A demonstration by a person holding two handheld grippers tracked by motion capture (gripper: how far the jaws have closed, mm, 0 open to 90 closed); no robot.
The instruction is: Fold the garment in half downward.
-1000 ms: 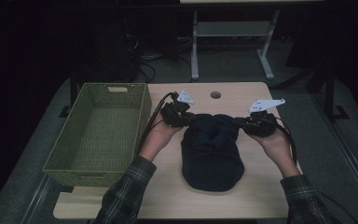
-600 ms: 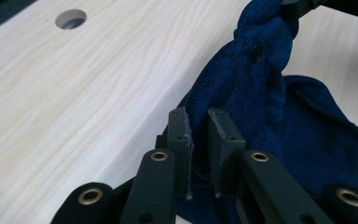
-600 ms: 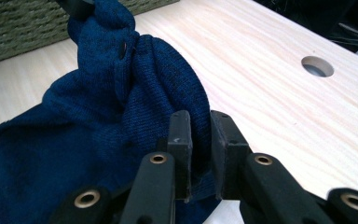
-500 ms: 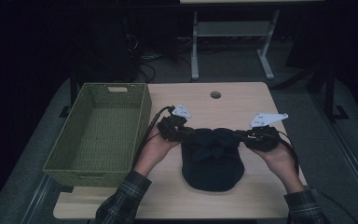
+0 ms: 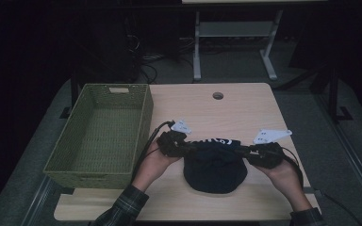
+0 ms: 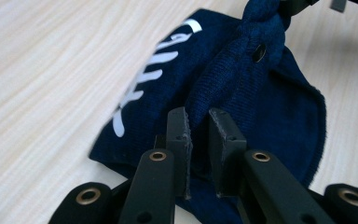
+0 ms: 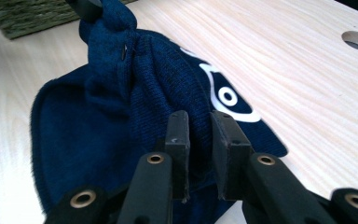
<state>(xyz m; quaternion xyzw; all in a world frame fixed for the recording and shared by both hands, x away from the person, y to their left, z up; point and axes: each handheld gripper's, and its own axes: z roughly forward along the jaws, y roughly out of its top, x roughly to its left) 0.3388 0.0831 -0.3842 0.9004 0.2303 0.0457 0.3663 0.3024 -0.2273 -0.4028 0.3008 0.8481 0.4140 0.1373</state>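
Note:
A dark blue knit cap (image 5: 215, 167) with white lettering lies on the wooden table (image 5: 245, 108), near its front edge. My left gripper (image 5: 188, 147) is shut on the cap's left side and my right gripper (image 5: 242, 150) on its right side. In the left gripper view the two black jaws (image 6: 198, 116) pinch a ridge of the blue knit (image 6: 261, 93). The right gripper view shows the same: jaws (image 7: 199, 119) closed on a fold of the fabric (image 7: 98, 121). Between the grippers the cloth is drawn up into a bunched ridge, with the white print (image 5: 217, 141) facing away from me.
An empty green woven basket (image 5: 99, 134) stands on the table's left side, close to my left hand. A round cable hole (image 5: 218, 95) is at the far middle of the table. Bare wood lies beyond the cap and to its right.
Both hands have drawn back toward the near edge, pulling the cap along. Its far part has been gathered up and over, so the white lettering now shows.

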